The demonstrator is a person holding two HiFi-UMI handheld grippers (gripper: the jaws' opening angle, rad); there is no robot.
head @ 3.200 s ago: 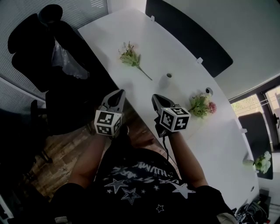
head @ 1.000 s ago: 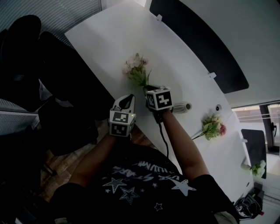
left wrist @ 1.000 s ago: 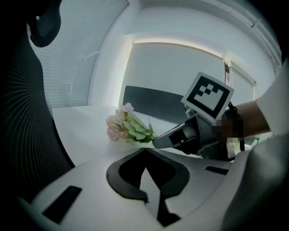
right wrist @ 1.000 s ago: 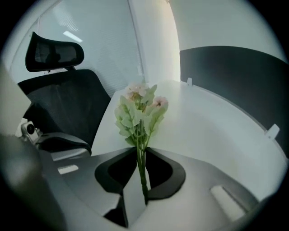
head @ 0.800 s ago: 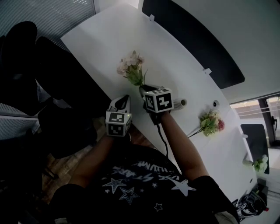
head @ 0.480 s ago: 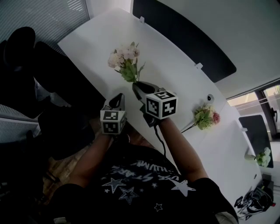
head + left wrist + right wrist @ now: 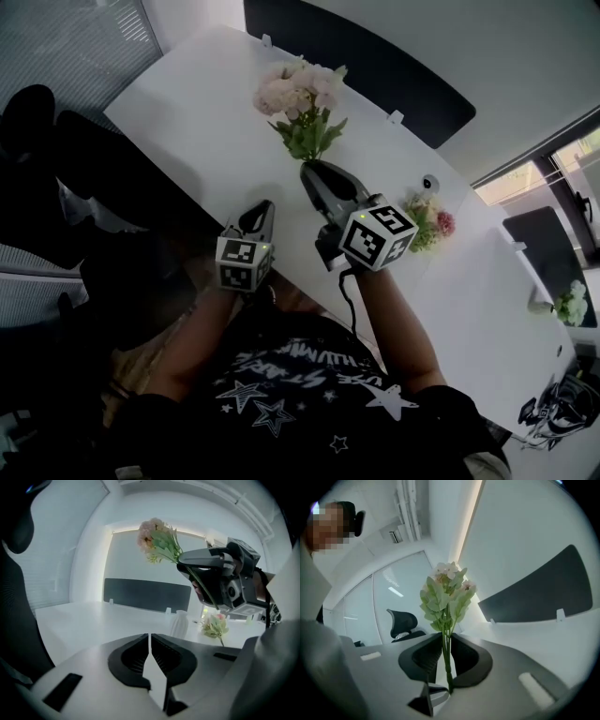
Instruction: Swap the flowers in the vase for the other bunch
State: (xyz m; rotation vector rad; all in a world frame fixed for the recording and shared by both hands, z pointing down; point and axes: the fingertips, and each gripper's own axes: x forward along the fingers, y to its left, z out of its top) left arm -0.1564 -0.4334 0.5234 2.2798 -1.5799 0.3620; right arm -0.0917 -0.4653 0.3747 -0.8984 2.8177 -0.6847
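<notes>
My right gripper (image 7: pixel 313 171) is shut on the green stems of a pink and white bunch (image 7: pixel 302 92) and holds it up in the air above the white table (image 7: pixel 206 103). In the right gripper view the stems (image 7: pixel 446 651) run between the jaws and the blooms (image 7: pixel 446 590) stand upright. The left gripper (image 7: pixel 262 210) is shut and empty near the table's front edge. From the left gripper view a white ribbed vase (image 7: pixel 180 623) stands upright, with the other bunch (image 7: pixel 214 625) lying beside it. In the head view that bunch (image 7: pixel 429 225) peeks out behind my right gripper and the vase is hidden.
A black office chair (image 7: pixel 56 159) stands left of the table. A dark partition panel (image 7: pixel 375 66) runs along the far edge. A small round device (image 7: pixel 429 181) sits near the lying bunch. A third bunch (image 7: pixel 568 306) lies far right.
The right gripper has lifted the pink and white bunch off the table and tipped it upright. The left gripper has shifted a little, still shut.
</notes>
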